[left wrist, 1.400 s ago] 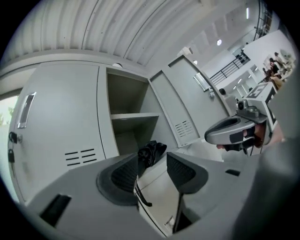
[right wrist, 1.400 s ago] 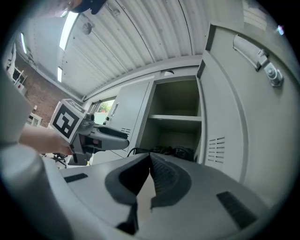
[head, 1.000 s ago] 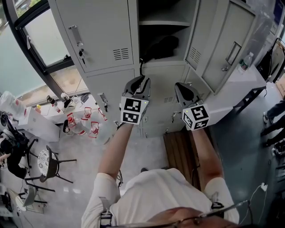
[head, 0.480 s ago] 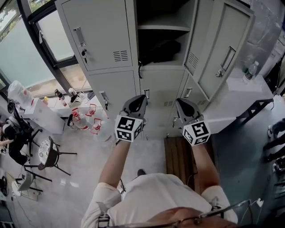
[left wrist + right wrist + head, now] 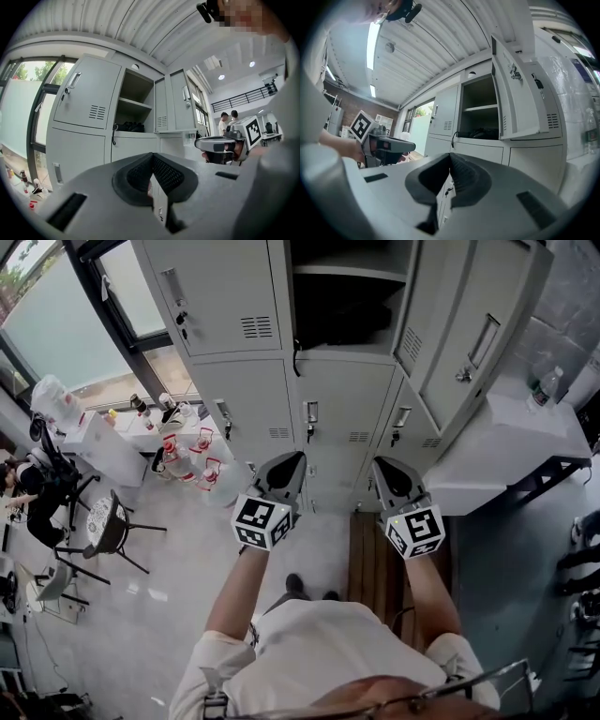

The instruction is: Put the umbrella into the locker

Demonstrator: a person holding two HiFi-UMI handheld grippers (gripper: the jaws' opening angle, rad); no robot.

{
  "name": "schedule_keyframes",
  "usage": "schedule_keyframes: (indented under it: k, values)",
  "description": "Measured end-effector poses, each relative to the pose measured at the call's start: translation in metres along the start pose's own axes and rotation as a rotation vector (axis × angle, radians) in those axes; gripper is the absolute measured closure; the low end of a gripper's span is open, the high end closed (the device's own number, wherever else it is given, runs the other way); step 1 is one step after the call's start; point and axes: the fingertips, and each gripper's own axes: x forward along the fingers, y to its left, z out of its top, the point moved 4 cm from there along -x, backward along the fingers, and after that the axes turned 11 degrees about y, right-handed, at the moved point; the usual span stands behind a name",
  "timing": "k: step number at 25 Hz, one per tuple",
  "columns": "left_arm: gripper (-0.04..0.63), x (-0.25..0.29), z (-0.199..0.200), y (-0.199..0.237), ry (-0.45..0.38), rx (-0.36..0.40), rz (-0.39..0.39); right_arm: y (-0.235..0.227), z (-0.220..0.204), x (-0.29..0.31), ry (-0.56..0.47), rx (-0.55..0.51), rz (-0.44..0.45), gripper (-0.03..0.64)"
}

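Observation:
The black umbrella (image 5: 349,322) lies folded inside the open upper compartment of the grey locker (image 5: 244,390), with its strap (image 5: 296,356) hanging over the front edge. It also shows as a dark bundle in the left gripper view, umbrella (image 5: 129,126), and in the right gripper view, umbrella (image 5: 480,133). The compartment's door (image 5: 480,334) stands swung open to the right. My left gripper (image 5: 293,463) and right gripper (image 5: 382,468) are side by side well below the compartment, pointing at the lower doors. Both are shut and empty: left gripper (image 5: 152,161), right gripper (image 5: 450,161).
A wooden bench (image 5: 373,563) sits on the floor under my right arm. At the right stands a white table (image 5: 506,451) with a bottle (image 5: 545,386) on it. Several bottles (image 5: 186,457) and a chair (image 5: 105,531) are at the left by the window. Two people (image 5: 228,123) stand far off.
Both grippers have dropped down and drawn back from the open compartment toward my body. The umbrella has stayed in the locker.

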Motion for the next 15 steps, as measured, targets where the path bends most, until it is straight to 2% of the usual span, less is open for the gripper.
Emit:
schedule_keyframes:
  k: [7,15]
  values:
    - [0.592,-0.026,-0.020,-0.005,0.009,-0.019,0.011,0.010,-0.019,-0.017,0.018,0.035,0.002,0.612]
    - [0.592,-0.032,-0.033,0.008,0.014,-0.010,-0.018,0.022,-0.030,-0.013,0.046,0.048,-0.021,0.612]
